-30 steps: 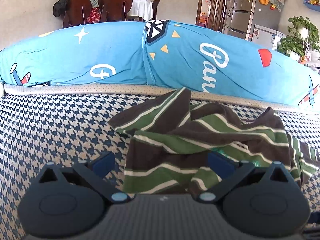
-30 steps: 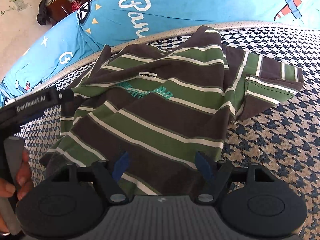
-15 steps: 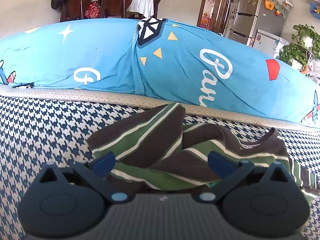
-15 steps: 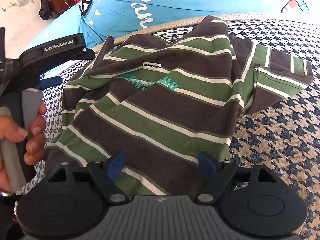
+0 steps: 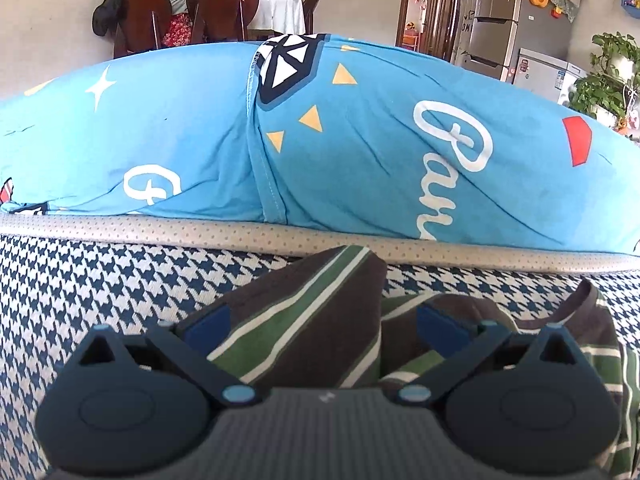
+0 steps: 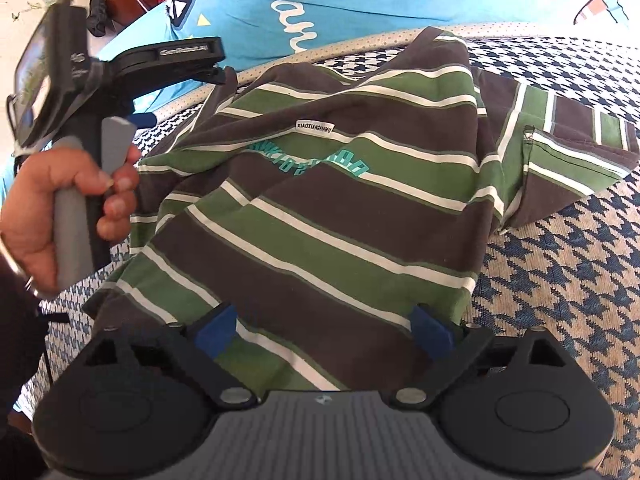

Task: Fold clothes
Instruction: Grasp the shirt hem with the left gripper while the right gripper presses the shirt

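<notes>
A brown, green and white striped T-shirt [image 6: 340, 216] lies crumpled on the houndstooth cushion [image 6: 560, 280], its label and teal print facing up. My right gripper [image 6: 325, 328] hovers over the near hem. Its jaws are opening, and the cloth lies between the blue pads [image 6: 218, 330] without being pinched. My left gripper [image 5: 324, 326] is open at the shirt's far-left sleeve [image 5: 320, 312], which runs between its wide-set fingers. In the right wrist view, a hand [image 6: 60, 208] holds the left gripper's handle beside the shirt's left edge.
A big blue printed bolster [image 5: 360, 140] runs along the far side, behind a grey dotted piping edge [image 5: 160, 228]. Bare houndstooth cushion [image 5: 80, 288] lies left and right of the shirt. Chairs [image 5: 216, 12], a fridge [image 5: 496, 20] and a plant [image 5: 608, 80] stand far behind.
The left gripper has moved forward along the shirt's left side toward the bolster, now over the far sleeve. The right gripper stayed in place and its pads have spread wider.
</notes>
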The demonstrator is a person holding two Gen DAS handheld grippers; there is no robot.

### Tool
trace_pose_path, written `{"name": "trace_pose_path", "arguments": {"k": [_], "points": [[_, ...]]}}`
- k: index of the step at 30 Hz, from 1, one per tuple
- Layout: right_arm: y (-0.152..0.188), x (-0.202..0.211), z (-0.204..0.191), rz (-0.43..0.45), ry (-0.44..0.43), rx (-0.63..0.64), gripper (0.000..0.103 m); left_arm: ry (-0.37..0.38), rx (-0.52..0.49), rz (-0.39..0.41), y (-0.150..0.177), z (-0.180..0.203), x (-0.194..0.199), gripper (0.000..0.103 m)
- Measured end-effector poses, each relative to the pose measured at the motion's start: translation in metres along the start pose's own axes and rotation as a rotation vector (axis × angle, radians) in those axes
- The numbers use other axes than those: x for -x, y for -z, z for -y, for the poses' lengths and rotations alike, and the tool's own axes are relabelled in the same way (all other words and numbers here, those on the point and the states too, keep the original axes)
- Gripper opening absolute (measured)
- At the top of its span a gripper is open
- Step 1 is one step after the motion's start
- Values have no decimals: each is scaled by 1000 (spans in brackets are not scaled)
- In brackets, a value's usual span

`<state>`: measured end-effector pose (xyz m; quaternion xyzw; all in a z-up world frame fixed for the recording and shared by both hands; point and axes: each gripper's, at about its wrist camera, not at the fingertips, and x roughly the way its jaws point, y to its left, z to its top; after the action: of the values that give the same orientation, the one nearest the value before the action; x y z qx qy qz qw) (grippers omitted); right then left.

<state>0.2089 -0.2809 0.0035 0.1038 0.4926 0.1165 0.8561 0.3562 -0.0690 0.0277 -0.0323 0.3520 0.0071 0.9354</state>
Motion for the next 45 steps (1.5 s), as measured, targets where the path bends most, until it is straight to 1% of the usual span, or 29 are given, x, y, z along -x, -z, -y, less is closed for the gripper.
{"name": "trace_pose_path", "arguments": {"k": [2,6,11,13,14,15,16,18,20,21,22,23,25,26,27,30,33,36,38,40,42,43,44,45], "points": [[0,-1,0,0,-2,5,99,-11,2,-2,-1,0,-7,102],[0,-4,-3,0,1,20,102,-16,7,-14,-1,-2,-20,94],[1,-6,-6,3,10,34,103,-13,-14,-32,2,1,-34,94],[1,-6,-6,5,14,38,103,-18,-10,-42,3,1,-39,89],[1,-6,-6,7,15,40,103,-18,-5,-49,4,0,-41,83],[1,-6,-5,9,15,40,103,-15,1,-55,4,-1,-44,79],[1,-7,-5,11,16,41,103,-13,-2,-51,5,-1,-43,72],[1,-7,-6,13,18,44,103,-9,-7,-43,7,0,-43,66],[2,-7,-7,15,23,50,103,-1,-11,-34,7,0,-41,51],[2,-7,-7,16,25,53,103,-2,-11,-28,7,1,-39,46],[2,-8,-8,17,28,56,103,-3,-11,-22,7,1,-37,37],[2,-8,-8,19,30,57,103,-13,-18,-14,7,2,-35,30],[2,-9,-9,21,33,58,103,-39,-32,12,6,4,-30,24],[2,-9,-9,21,35,58,103,-57,-41,29,5,4,-26,19],[2,-9,-10,21,36,58,103,-86,-55,50,4,3,-22,17],[1,-9,-10,21,38,57,103,-173,-67,117,-1,-8,-9,17],[0,-9,-10,21,39,52,103,-250,-47,143,-5,-30,1,17],[0,-9,-11,21,45,45,103,-221,8,96,-9,-58,4,17],[-1,-10,-13,20,54,46,103,-156,69,52,-11,-71,6,18],[-1,-11,-15,21,62,51,103,-104,87,43,-10,-73,10,20],[0,-12,-16,24,70,58,103,-54,87,41,-8,-69,13,30],[0,-12,-17,25,73,62,103,-35,77,39,-7,-64,13,33],[0,-13,-17,26,76,65,103,-16,68,38,-7,-59,13,38],[1,-13,-18,26,78,71,103,3,63,34,-7,-55,12,41]]}}
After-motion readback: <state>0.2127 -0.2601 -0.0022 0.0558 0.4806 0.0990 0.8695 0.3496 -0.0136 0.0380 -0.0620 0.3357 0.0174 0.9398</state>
